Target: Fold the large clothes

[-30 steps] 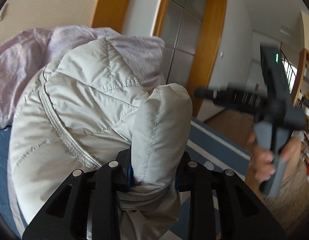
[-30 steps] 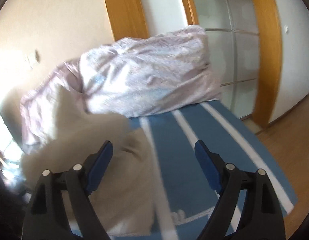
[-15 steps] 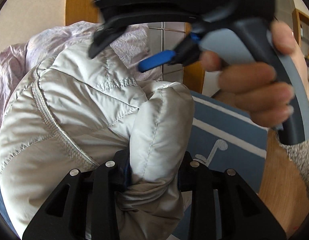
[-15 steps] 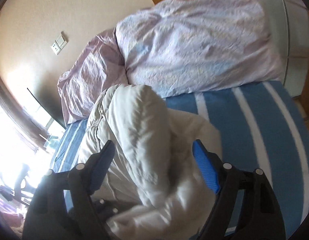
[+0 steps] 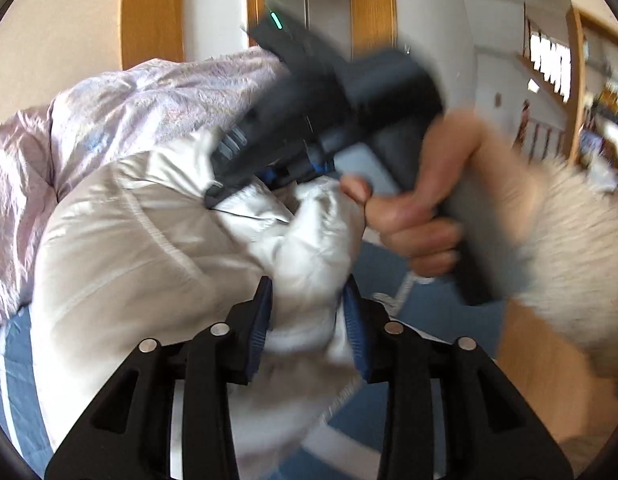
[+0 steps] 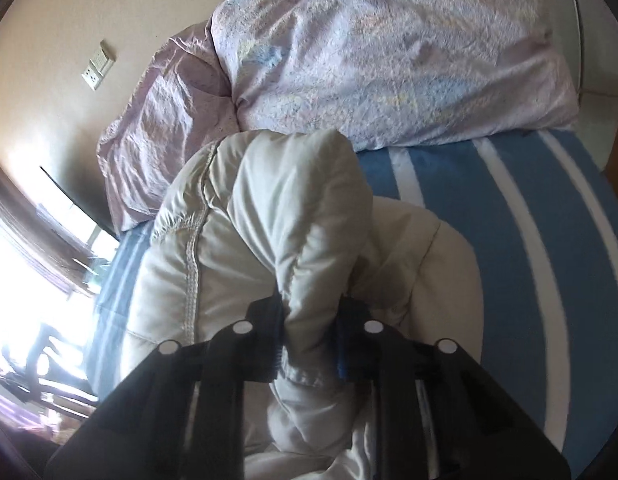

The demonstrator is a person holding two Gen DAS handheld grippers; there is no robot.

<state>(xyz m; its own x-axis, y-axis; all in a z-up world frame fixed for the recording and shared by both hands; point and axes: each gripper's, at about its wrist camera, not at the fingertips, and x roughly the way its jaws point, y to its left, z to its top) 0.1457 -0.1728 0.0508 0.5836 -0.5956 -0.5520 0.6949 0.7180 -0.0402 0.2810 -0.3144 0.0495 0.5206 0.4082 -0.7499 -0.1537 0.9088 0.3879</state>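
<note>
Since half a second ago: right claw (image 6: 309, 336) has closed on a fold of the puffer jacket (image 6: 293, 216); before, its jaws stood apart above it. Left claw (image 5: 307, 322) still clamped on another puffy fold of the jacket (image 5: 149, 240).

No readable writing or brand marks on anything.

Jacket: pale grey-white, quilted, stitched seams, bunched and lifted over the bed (image 6: 549, 240). Bed cover blue with white stripes. Behind, lilac crumpled pillows (image 6: 389, 52) against the wall. Wall socket (image 6: 96, 66) beyond.
</note>
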